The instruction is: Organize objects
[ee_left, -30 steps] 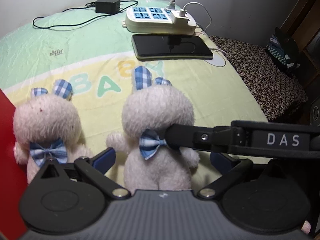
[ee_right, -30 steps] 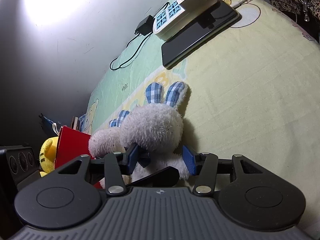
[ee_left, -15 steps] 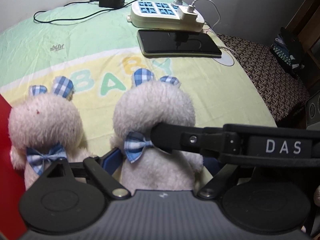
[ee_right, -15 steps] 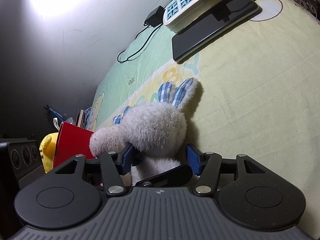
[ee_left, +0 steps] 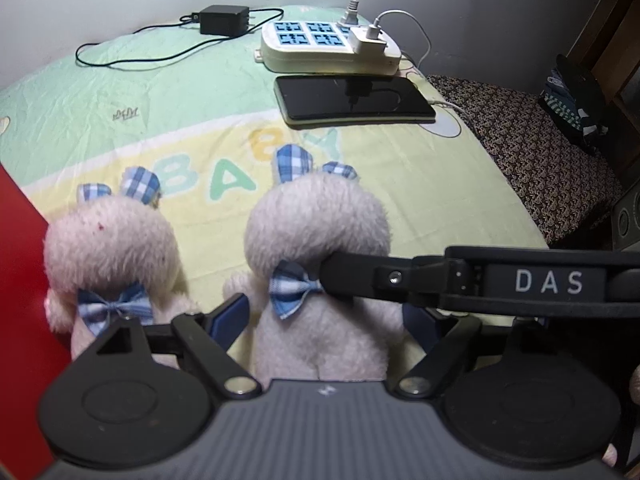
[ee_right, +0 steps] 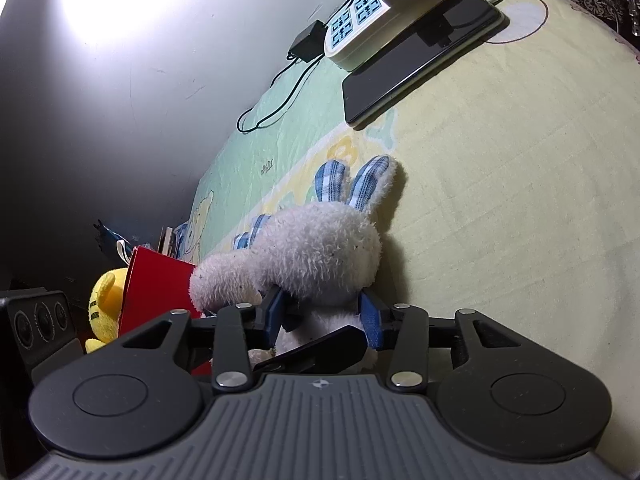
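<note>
Two white plush rabbits with blue checked ears and bow ties sit side by side on the bed. In the left wrist view the right rabbit (ee_left: 320, 240) sits between my left gripper's (ee_left: 328, 316) blue pads, which stand apart on either side of its body. The left rabbit (ee_left: 108, 248) is beside it. My right gripper (ee_right: 324, 314) is shut on the right rabbit (ee_right: 320, 252) at the neck; its black finger (ee_left: 400, 278) crosses the left wrist view from the right.
A black phone (ee_left: 352, 98), a white power strip (ee_left: 328, 46) and a black adapter with cable (ee_left: 224, 20) lie at the back of the baby-print sheet (ee_left: 440, 200). A red box (ee_right: 154, 284) and yellow plush (ee_right: 106, 300) are at the left. A patterned surface (ee_left: 540, 148) lies right.
The right rabbit has shifted slightly while held by my right gripper. Both cameras have drawn back and tilted a little, so the phone and power strip sit lower in view.
</note>
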`<state>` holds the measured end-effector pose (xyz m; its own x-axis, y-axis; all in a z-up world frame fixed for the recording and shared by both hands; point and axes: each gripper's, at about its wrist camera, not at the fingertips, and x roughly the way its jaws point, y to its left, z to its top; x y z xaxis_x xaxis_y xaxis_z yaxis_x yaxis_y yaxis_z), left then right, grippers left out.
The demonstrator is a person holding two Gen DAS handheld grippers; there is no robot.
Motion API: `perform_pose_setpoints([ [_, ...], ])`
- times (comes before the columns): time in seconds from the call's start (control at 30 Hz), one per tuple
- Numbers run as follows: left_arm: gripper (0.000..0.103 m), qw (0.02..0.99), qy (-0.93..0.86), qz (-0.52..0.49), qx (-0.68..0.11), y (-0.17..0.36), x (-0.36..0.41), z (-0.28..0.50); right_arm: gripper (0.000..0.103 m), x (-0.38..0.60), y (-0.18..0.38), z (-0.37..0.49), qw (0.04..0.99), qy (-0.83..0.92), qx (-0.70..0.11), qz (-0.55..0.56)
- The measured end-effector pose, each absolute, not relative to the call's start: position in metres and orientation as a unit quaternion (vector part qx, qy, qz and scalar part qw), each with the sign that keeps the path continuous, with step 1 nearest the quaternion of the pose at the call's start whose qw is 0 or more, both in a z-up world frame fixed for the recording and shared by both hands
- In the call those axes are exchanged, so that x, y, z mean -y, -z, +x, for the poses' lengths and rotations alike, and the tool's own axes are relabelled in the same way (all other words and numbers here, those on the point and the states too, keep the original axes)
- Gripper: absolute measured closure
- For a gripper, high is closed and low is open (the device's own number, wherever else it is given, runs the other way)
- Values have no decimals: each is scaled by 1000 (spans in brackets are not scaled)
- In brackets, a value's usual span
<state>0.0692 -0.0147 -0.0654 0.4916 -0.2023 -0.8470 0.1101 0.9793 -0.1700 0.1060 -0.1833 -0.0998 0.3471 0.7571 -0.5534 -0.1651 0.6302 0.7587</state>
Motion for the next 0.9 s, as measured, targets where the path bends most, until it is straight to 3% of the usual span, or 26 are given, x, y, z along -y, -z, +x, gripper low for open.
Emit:
perform_pose_setpoints([
  [0.2, 14, 861, 83, -42, -500, 75, 16, 75, 40, 173, 105, 110, 767, -305, -484, 292],
  [0.33, 19, 861, 79, -43, -500, 77, 14, 77, 38, 168, 108, 114, 765, -313, -483, 290],
  [0.57, 34, 861, 86, -47, -498, 68, 13, 72, 50, 168, 108, 117, 751, -331, -491, 290],
  [0.7, 37, 861, 88, -52, -498, 62, 14, 66, 56, 173, 106, 113, 746, -334, -494, 296],
  [0.9, 38, 859, 91, -59, -501, 54, 18, 46, 56, 179, 99, 97, 744, -341, -498, 285],
])
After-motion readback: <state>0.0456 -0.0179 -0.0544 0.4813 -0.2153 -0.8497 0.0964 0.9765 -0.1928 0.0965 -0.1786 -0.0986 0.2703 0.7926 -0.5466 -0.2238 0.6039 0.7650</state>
